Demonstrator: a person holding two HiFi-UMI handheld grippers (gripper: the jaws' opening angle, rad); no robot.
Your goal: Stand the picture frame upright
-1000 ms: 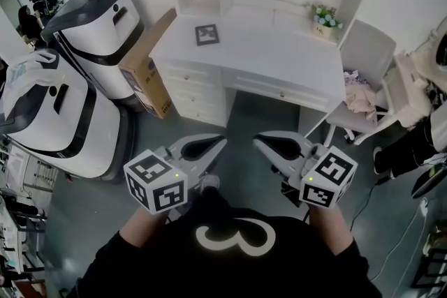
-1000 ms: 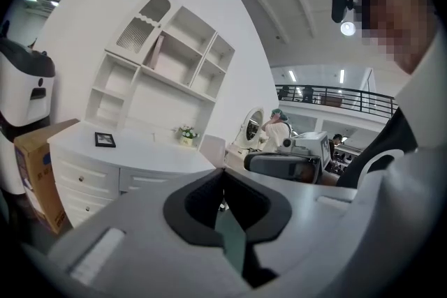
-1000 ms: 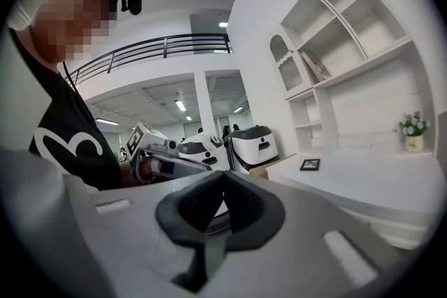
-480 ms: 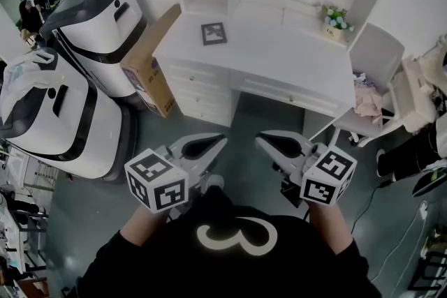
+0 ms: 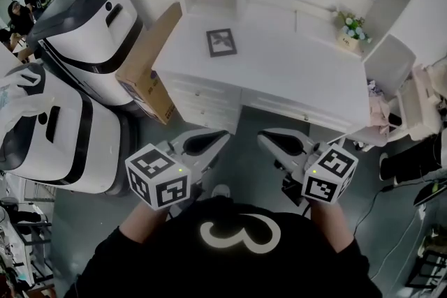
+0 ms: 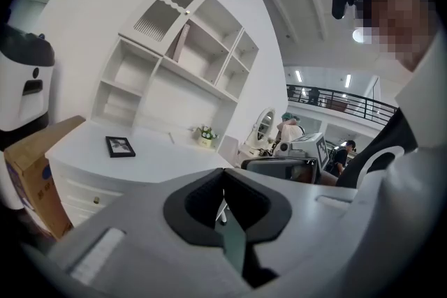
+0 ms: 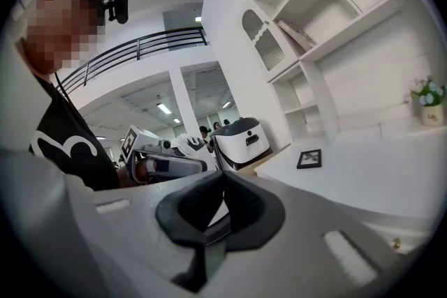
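Head view: left gripper (image 5: 222, 138) and right gripper (image 5: 264, 139) are held side by side, both pointing toward the white tabletop (image 5: 300, 73). The frame (image 5: 221, 42) lies flat on it, well ahead of both sets of fingers and about in line with the left pair. A flower pot (image 5: 351, 30) stands farther ahead and to the right.

Left gripper view: the fingers (image 6: 133, 227) are clenched together on nothing, and the frame shows ahead to their left, well apart.

Right gripper view: the fingers (image 7: 335, 234) are likewise pressed together and empty, and the frame shows flat on the tabletop, above and right of them.
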